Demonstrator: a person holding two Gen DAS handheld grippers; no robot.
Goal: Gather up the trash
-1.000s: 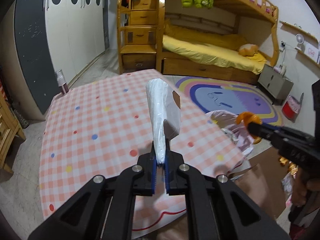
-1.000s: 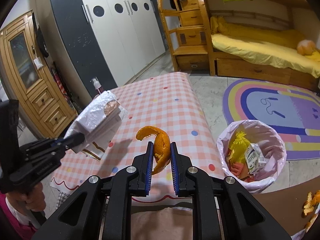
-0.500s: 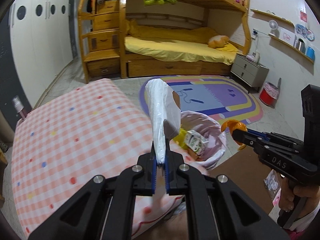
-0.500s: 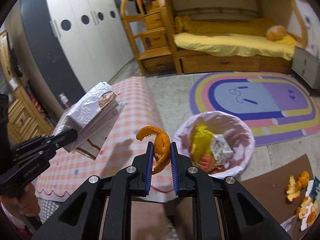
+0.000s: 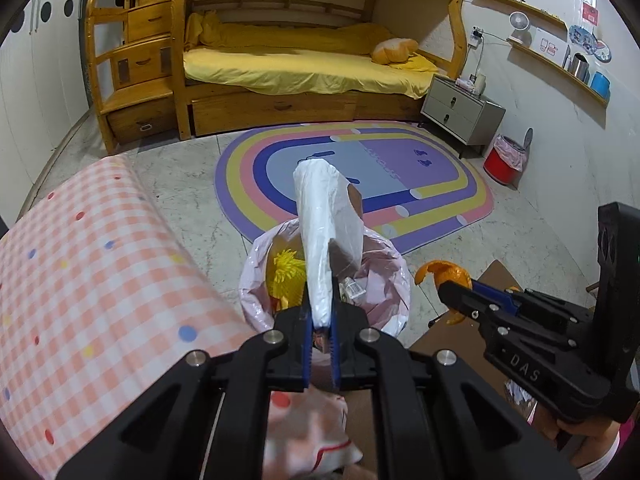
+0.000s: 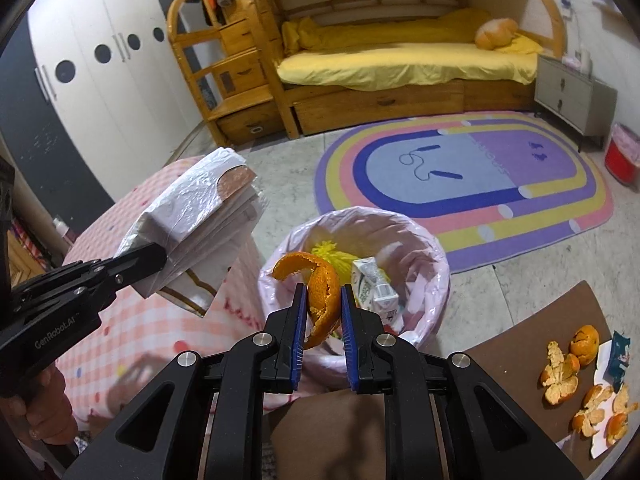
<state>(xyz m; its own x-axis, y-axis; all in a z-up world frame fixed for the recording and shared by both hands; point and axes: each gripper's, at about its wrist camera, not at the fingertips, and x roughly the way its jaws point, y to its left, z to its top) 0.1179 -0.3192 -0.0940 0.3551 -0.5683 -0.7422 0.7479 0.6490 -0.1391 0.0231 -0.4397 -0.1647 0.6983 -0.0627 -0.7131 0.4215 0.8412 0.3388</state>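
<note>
Over the pink-lined round bin (image 6: pixel 430 248) | my right gripper (image 6: pixel 323 312) pinches curled orange peel (image 6: pixel 316 284) | my left gripper (image 5: pixel 320 330) clamps crinkled white plastic wrapper (image 5: pixel 320 240) | both poised so each drops inside.

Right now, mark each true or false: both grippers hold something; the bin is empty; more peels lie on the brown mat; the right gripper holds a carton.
1. Both grippers hold something. True: the left gripper clamps a white bag, the right gripper an orange peel.
2. The bin is empty. False: it holds a carton and yellow trash.
3. More peels lie on the brown mat. True.
4. The right gripper holds a carton. False: it holds the orange peel.
</note>
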